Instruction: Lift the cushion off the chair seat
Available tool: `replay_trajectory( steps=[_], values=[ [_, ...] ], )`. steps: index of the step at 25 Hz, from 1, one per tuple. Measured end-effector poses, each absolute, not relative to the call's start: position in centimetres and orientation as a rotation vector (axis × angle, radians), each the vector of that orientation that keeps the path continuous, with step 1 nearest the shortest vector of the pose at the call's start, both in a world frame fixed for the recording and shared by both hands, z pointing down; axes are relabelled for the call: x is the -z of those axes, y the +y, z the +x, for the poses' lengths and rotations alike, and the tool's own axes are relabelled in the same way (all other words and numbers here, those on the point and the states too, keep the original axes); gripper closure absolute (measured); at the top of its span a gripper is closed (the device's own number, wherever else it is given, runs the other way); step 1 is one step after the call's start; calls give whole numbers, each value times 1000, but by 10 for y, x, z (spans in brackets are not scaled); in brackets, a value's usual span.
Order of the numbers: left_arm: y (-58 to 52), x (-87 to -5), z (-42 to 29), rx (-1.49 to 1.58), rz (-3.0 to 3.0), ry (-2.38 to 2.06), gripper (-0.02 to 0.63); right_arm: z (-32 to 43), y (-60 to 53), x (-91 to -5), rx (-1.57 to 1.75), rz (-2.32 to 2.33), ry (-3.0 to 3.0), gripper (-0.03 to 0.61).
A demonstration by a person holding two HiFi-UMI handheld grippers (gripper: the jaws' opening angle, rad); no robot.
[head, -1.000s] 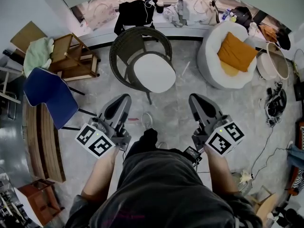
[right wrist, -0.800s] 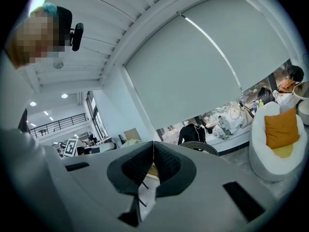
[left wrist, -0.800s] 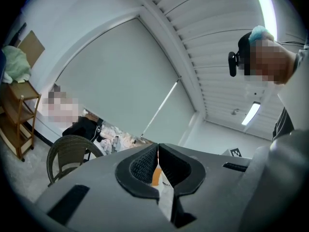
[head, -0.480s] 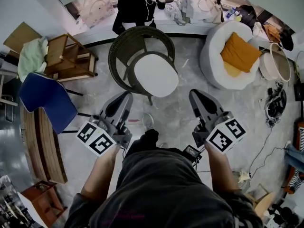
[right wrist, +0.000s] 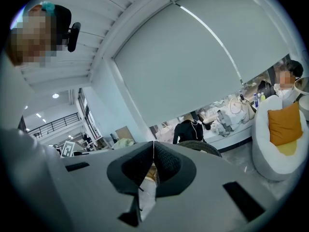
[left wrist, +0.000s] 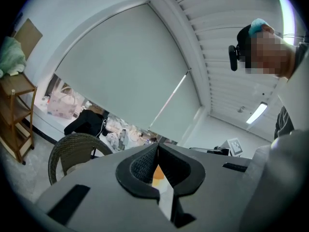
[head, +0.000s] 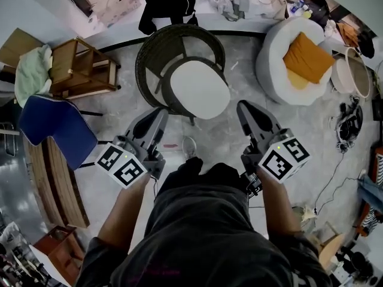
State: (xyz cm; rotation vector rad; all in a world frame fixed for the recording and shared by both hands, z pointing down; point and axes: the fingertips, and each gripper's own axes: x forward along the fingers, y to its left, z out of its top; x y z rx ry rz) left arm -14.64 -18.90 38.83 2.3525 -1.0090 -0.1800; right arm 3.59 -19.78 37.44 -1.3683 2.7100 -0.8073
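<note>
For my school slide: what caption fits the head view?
Left gripper and right gripper, both shut, point at a wicker chair with a white cushion on its seat.

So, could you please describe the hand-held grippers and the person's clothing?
The left hand-held gripper and right hand-held gripper are grey tapered wedges with black ribbed pads, each bearing a white cube with black square markers. The person wears a dark grey top.

No readable text, brand or number in any view.
The only sign-like marks are black-and-white square patterns on the cube of the left tool and the cube of the right tool. They carry no letters or digits. Any print on the small background items is too small to make out.
</note>
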Motion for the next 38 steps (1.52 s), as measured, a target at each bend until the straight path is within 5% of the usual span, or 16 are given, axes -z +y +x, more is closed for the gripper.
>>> replay_trajectory(
  steps=[18,38],
  values=[
    [-240,-485,-122,13,2268,-982,601,58,-260,-499,1048,-1433,2680,565],
    [-264,-648,-83,-157,2113,-948,601,97,-306,-768,1477,-1417,2610,561]
  ],
)
